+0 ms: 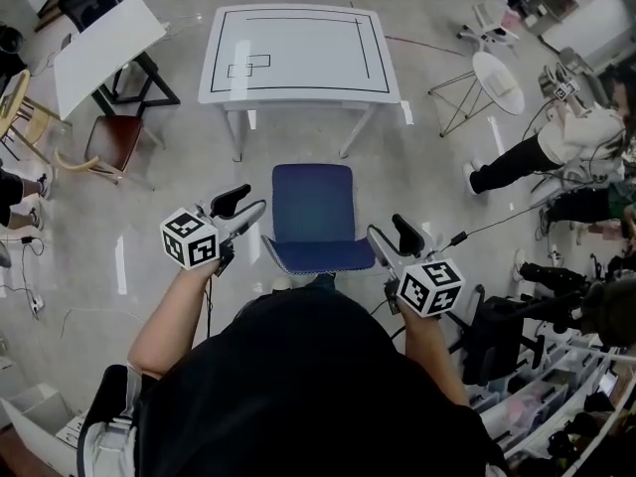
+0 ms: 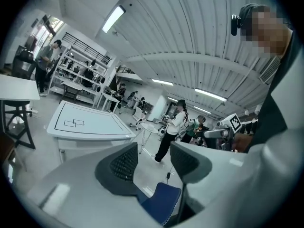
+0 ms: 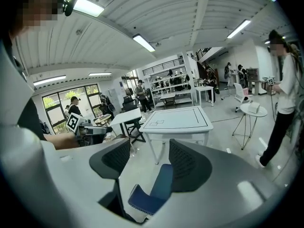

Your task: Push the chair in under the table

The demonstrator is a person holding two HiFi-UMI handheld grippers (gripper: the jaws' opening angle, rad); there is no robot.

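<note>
A blue chair (image 1: 313, 212) stands on the floor a short way in front of the white table (image 1: 298, 53), its backrest edge toward me. My left gripper (image 1: 241, 207) hovers at the backrest's left corner, open. My right gripper (image 1: 393, 238) hovers at the right corner, also open. In the left gripper view the open gripper (image 2: 154, 160) has the chair's blue corner (image 2: 164, 203) low between its jaws, untouched, with the table (image 2: 90, 122) beyond. In the right gripper view the open gripper (image 3: 147, 163) frames the chair (image 3: 152, 194) below and the table (image 3: 178, 120) ahead.
A tilted white drafting table (image 1: 104, 48) and a wooden chair with a red seat (image 1: 111, 142) stand at the left. A round white side table (image 1: 497, 78) and a person (image 1: 556, 137) are at the right. Shelves with bins (image 1: 556, 396) fill the lower right; cables lie on the floor.
</note>
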